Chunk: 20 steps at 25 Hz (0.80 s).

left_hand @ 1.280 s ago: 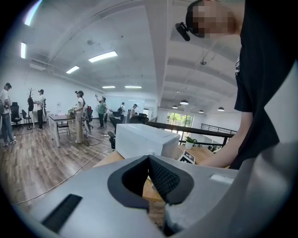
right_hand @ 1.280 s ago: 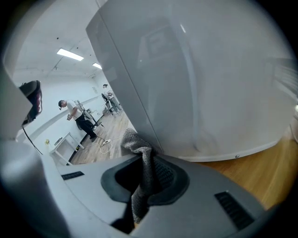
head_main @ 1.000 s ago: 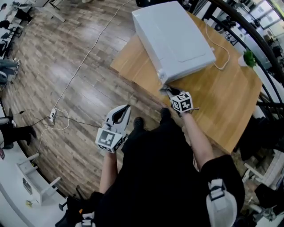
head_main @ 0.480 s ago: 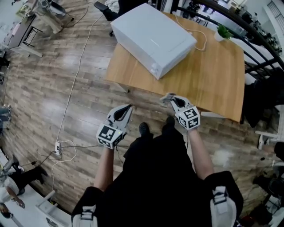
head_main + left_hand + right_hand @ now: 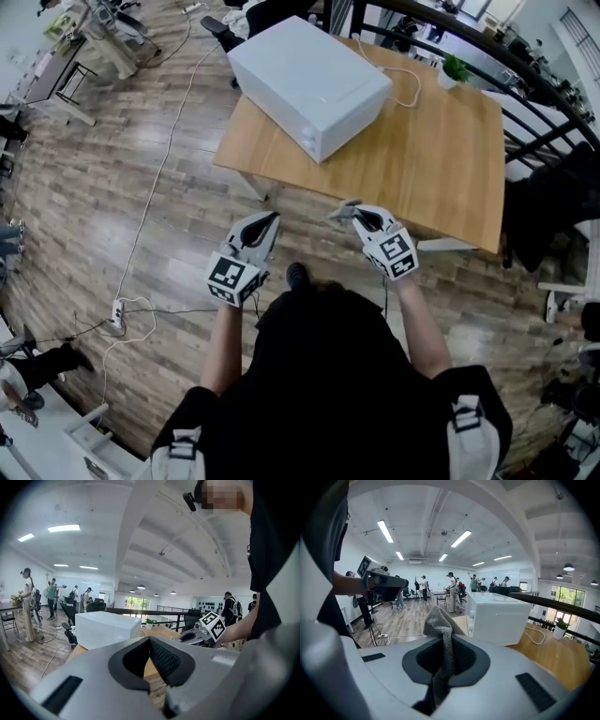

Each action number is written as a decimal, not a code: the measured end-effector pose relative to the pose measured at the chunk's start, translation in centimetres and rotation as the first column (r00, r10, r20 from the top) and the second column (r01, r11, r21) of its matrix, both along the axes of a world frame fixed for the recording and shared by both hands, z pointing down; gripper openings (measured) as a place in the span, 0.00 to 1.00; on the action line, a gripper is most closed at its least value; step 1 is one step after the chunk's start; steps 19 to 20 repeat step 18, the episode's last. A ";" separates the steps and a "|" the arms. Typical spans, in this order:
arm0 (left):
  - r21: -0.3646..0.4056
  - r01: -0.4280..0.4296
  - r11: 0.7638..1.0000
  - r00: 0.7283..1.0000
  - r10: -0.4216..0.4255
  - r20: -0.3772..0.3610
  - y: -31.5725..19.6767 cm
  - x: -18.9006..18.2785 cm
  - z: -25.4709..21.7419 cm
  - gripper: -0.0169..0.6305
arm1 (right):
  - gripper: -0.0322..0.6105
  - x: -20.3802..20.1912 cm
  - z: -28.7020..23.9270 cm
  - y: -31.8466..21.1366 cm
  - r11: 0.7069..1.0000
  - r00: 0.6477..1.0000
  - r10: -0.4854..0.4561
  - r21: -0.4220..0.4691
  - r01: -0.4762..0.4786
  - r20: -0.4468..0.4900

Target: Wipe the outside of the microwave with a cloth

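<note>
A wooden worktop [image 5: 431,159] stands on a plank floor [image 5: 94,216]. On its far part a white cable [image 5: 405,89] lies in a loop, and a small green plant [image 5: 454,67] stands near the far corner. A black railing [image 5: 530,89] runs behind. A power strip [image 5: 115,319] lies on the floor with a long white cord [image 5: 159,169]. Several people [image 5: 50,599] stand far off, under long ceiling lamps [image 5: 386,530].

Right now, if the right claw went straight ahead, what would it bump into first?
Probably the microwave, near its front corner. The right claw, shut on the cloth, points across the table toward it, with nothing between. Depth is hard to judge, so it might slip just past that corner.
</note>
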State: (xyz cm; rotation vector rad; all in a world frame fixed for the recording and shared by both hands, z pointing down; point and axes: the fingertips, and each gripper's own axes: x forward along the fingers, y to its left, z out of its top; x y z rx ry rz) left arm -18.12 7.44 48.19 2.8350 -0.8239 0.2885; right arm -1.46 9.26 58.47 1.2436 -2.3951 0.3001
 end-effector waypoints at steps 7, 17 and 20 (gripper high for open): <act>-0.043 0.040 0.998 0.999 -0.038 0.037 6.6 3.0 0.7 0.03 | 0.07 2.0 -1.0 5.0 0.999 0.999 -0.046 0.015 0.046 0.019; -0.032 0.059 0.998 0.997 -0.057 0.061 11.4 5.0 0.0 0.03 | 0.07 4.3 -1.4 9.2 0.999 0.997 -0.039 0.025 0.037 0.062; -0.034 0.060 0.998 0.996 -0.058 0.062 11.8 5.1 -0.2 0.03 | 0.07 4.5 -1.5 9.6 0.999 0.997 -0.038 0.025 0.036 0.064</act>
